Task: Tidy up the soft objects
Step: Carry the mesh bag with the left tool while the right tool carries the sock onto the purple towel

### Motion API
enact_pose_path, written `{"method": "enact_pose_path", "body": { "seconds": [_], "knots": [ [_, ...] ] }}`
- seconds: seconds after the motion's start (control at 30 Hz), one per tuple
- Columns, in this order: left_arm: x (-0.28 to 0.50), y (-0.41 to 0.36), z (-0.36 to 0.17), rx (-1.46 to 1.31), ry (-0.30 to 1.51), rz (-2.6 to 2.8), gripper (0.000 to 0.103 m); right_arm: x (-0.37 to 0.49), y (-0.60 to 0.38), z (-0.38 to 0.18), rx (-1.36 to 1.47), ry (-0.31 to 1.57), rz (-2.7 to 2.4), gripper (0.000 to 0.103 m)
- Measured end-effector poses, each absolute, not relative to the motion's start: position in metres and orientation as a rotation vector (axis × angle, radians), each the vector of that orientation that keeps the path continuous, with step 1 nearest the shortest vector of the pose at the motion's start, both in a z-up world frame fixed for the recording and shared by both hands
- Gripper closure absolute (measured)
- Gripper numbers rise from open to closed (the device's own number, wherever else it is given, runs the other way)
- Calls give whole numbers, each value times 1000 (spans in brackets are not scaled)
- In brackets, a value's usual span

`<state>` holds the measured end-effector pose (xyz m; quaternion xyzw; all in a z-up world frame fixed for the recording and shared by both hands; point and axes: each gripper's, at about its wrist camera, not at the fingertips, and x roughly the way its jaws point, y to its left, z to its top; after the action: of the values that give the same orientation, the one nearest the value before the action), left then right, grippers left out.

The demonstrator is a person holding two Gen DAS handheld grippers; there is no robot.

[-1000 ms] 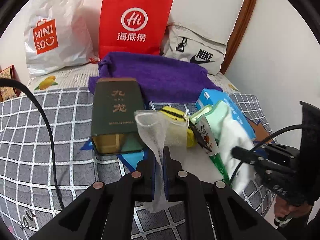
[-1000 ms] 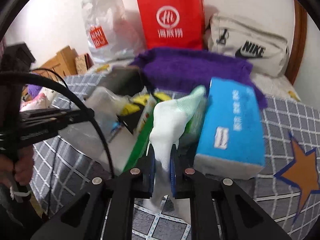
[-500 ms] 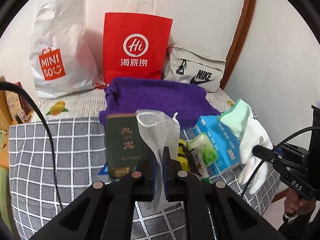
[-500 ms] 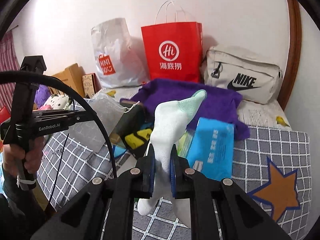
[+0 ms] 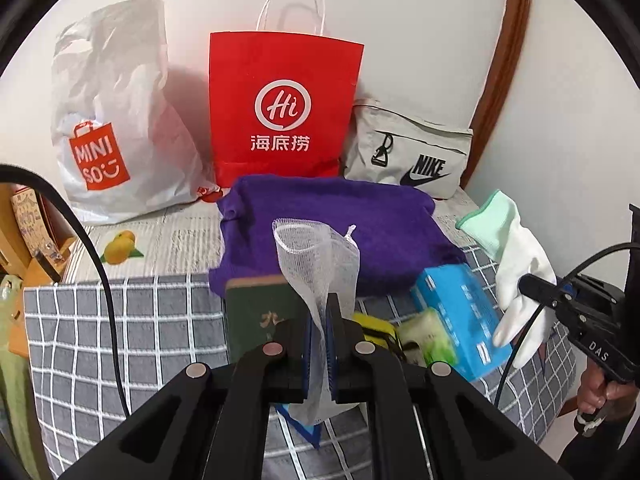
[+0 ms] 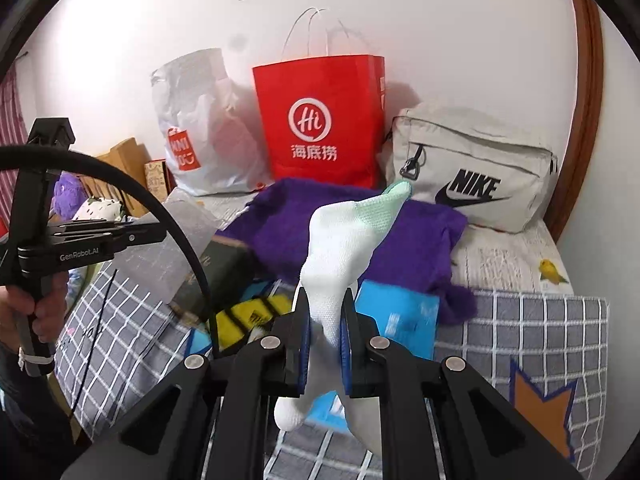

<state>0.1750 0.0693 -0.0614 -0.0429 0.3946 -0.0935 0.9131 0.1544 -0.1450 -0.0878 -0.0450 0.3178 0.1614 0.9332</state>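
Observation:
My left gripper [image 5: 320, 320] is shut on a white mesh net pouch [image 5: 316, 256] and holds it up above the bed. My right gripper [image 6: 324, 312] is shut on a white glove with a mint-green cuff [image 6: 344, 248], also lifted; the glove shows at the right of the left wrist view [image 5: 516, 264]. A folded purple towel [image 5: 332, 224] lies on the bed behind the pile, also in the right wrist view [image 6: 416, 244].
On the checked blanket [image 5: 120, 320] lie a dark green box [image 5: 256, 316], a blue tissue pack [image 5: 460, 312], a yellow pouch [image 6: 252, 312] and a green packet [image 5: 428, 336]. A Miniso bag [image 5: 108, 120], red paper bag [image 5: 280, 108] and Nike bag [image 5: 412, 152] line the wall.
Both grippers have risen and pulled back from the pile, lifting the net pouch and the glove clear of the boxes on the bed.

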Motion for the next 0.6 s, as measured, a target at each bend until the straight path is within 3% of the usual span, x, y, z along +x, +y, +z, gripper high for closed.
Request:
{"method": "enact_pose_path", "body": {
  "seconds": [0.6],
  "knots": [
    [289, 73, -73, -80, 858, -161, 96, 280, -166, -88, -111, 685, 303, 90]
  ]
}}
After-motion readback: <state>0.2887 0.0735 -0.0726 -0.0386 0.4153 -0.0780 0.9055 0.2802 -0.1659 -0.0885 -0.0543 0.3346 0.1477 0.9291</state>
